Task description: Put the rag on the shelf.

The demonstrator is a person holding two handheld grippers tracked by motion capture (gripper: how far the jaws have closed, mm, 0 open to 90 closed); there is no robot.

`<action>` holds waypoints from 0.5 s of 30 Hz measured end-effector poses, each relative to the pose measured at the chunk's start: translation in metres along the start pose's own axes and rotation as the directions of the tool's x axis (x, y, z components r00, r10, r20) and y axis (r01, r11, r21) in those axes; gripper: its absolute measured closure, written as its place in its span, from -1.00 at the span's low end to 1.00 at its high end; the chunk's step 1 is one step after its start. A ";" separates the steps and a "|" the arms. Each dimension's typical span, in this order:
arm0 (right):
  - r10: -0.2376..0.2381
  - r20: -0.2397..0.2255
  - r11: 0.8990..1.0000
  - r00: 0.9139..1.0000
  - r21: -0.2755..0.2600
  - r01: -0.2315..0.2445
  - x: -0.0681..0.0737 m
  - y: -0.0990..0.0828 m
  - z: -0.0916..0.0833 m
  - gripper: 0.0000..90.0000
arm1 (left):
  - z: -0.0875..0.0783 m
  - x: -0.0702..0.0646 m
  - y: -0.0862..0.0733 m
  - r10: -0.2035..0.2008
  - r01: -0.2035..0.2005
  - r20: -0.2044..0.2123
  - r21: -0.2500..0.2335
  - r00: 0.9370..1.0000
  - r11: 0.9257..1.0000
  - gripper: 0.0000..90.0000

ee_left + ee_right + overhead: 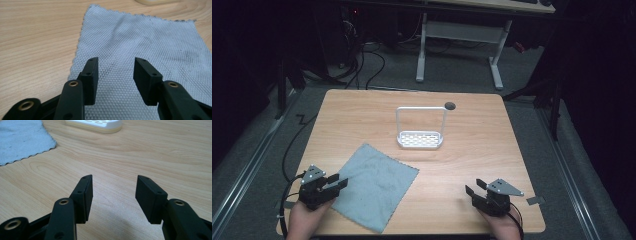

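Two claws agape, left claw [337, 183], right claw [475, 187], one cloth [374, 186], one rack [420, 139]

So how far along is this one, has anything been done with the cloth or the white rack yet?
Nothing looks done. The grey cloth lies flat and spread on the table, and the white rack stands apart behind it. In hand: nothing; the left gripper is open over the cloth's near edge, the right gripper open over bare wood. Any handling is still ahead.
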State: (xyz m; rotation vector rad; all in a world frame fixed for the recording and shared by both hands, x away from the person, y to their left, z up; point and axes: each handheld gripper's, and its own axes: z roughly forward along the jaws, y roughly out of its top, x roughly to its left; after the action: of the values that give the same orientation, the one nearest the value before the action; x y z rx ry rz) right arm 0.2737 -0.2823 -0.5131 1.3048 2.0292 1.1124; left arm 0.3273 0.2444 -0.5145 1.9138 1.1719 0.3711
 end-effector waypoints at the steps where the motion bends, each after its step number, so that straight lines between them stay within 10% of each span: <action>1: -0.003 -0.001 1.000 1.000 0.001 0.003 0.000 0.000 0.001 0.08 | 0.000 -0.001 0.000 0.003 -0.003 0.002 -0.001 1.000 1.000 0.25; 15: -0.003 -0.003 1.000 1.000 -0.003 0.003 0.000 0.000 0.000 0.08 | 0.005 -0.018 0.001 0.055 -0.057 0.067 0.018 0.996 0.998 0.47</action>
State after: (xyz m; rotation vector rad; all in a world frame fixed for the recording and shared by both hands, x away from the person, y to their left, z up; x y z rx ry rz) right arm 0.2737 -0.2827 -0.5135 1.2994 2.0301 1.1167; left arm 0.3220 0.2270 -0.5137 1.9649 1.0845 0.3246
